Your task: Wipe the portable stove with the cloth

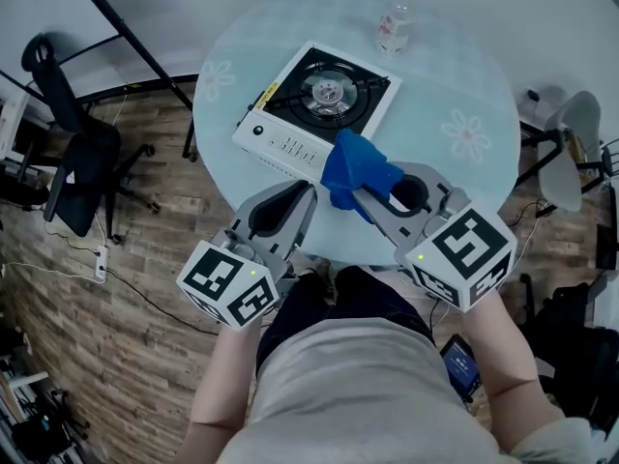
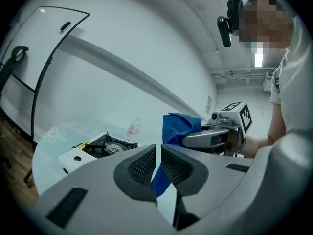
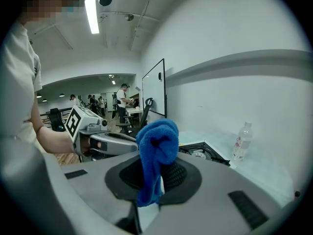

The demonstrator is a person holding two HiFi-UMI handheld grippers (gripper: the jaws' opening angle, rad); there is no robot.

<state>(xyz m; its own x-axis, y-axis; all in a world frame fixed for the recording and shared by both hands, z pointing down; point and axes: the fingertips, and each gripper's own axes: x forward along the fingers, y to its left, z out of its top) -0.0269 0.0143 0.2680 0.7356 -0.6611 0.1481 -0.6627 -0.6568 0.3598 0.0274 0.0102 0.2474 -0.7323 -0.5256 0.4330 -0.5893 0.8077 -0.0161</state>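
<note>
The right tongs [image 1: 363, 191] [image 3: 157, 169] are pinching the cloth [image 1: 356, 167] [image 3: 156, 141] [image 2: 180, 127], a blue towel bunched into a lump above the pads, with a tail hanging down below them. In the head view the lump is sitting at 11 o'clock from the right tongs, overlapping the near right corner of the portable stove [image 1: 319, 95]; whether it is touching the stove cannot be told.

The left tongs [image 1: 308, 193] [image 2: 159, 153] are pressed almost together, leaving only a thin slit between the mesh pads. The cloth's tail is showing through that slit from behind, not gripped by them. They are hovering just beside the right tongs, at their 9 o'clock, over the near edge of the table [image 1: 455, 75].

The stove [image 2: 100, 148] [image 3: 203, 151] is lying at 12 o'clock from both tongs, turned at a slant on the round, pale table. Its white control panel is facing the person and its black burner well is lying behind that.

A clear plastic bottle [image 1: 395, 22] [image 2: 133, 129] [image 3: 242, 142] is standing upright at 1 o'clock from the stove, well apart from it, near the table's far edge.

A black office chair [image 1: 77, 153] is standing on the wooden floor [image 1: 126, 298] at 9 o'clock from the table.
</note>
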